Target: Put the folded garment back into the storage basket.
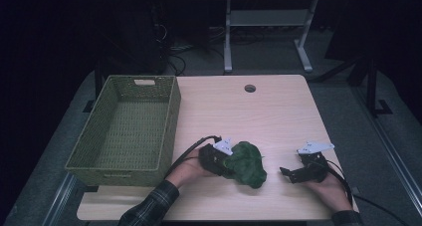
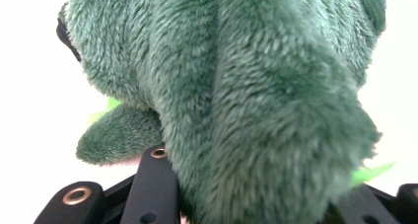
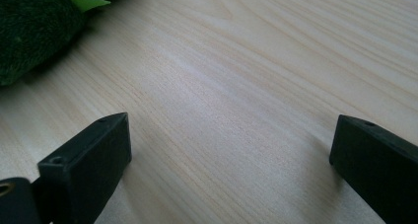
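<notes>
pinching green plush toy (image 1: 246, 164), left gripper (image 1: 224, 161); right gripper (image 1: 286, 172) fingers spread.

Green plush toy (image 2: 236, 86) cropped by frame edges, jaw tips buried

The room is dim, its edges falling to black. A pale wood bench (image 1: 278, 111) with a round cable hole (image 1: 250, 88) stands on grey carpet (image 1: 343, 106). Behind it a second table's white metal legs (image 1: 228, 37) rise, with dark cables (image 1: 174, 56) trailing across the floor.
</notes>
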